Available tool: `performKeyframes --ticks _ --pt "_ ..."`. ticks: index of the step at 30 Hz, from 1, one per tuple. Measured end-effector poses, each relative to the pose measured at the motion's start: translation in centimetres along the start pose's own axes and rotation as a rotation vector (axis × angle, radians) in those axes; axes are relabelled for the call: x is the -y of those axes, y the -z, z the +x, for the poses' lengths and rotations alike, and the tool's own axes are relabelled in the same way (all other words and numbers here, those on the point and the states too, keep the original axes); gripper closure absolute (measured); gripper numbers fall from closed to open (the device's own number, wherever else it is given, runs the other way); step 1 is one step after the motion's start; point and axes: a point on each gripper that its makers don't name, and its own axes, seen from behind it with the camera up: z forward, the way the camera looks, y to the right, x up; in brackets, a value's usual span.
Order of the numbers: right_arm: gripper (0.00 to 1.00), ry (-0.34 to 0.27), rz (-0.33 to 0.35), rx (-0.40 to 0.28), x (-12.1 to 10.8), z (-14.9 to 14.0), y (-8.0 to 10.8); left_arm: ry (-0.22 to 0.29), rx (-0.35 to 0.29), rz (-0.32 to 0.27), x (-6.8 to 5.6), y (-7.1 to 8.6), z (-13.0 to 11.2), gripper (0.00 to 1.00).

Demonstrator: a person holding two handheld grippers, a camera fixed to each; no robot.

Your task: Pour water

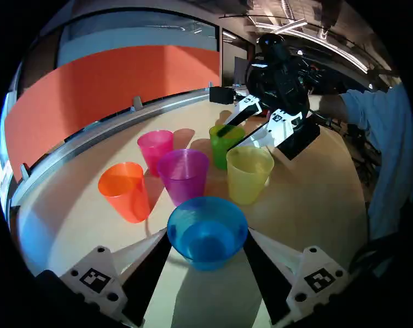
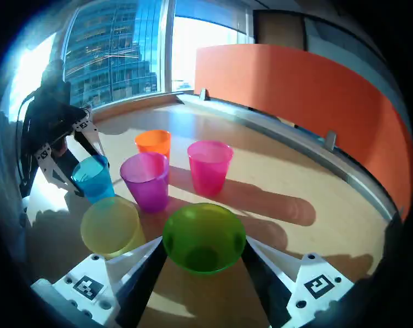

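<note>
A blue cup (image 1: 207, 249) sits between the fingers of my left gripper (image 1: 207, 232), which press on both its sides. In the right gripper view, the same blue cup (image 2: 92, 179) and left gripper (image 2: 88, 164) are at the far left. My right gripper (image 2: 204, 243) is shut on a green cup (image 2: 203, 232), its fingers against the cup's sides. Across the table, in the left gripper view, the green cup (image 1: 225, 143) stands with the right gripper (image 1: 233, 134) around it. I cannot tell whether either cup holds water.
Orange (image 1: 124, 191), pink (image 1: 155, 148), purple (image 1: 183, 175) and yellow (image 1: 249, 172) cups stand clustered between the two grippers on the wooden table (image 1: 315, 197). An orange partition (image 1: 113, 87) runs along the table's far edge. A person's sleeve (image 1: 381, 126) is behind the right gripper.
</note>
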Motion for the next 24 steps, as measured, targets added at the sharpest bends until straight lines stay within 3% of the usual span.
performKeyframes --ticks 10,24 --pt "0.09 -0.009 -0.037 -0.037 -0.3 1.3 1.6 0.027 -0.051 0.03 0.9 1.4 1.6 0.13" --pt "0.09 -0.001 -0.094 -0.154 1.3 7.2 7.0 0.026 -0.177 0.127 2.2 5.7 6.2 0.13"
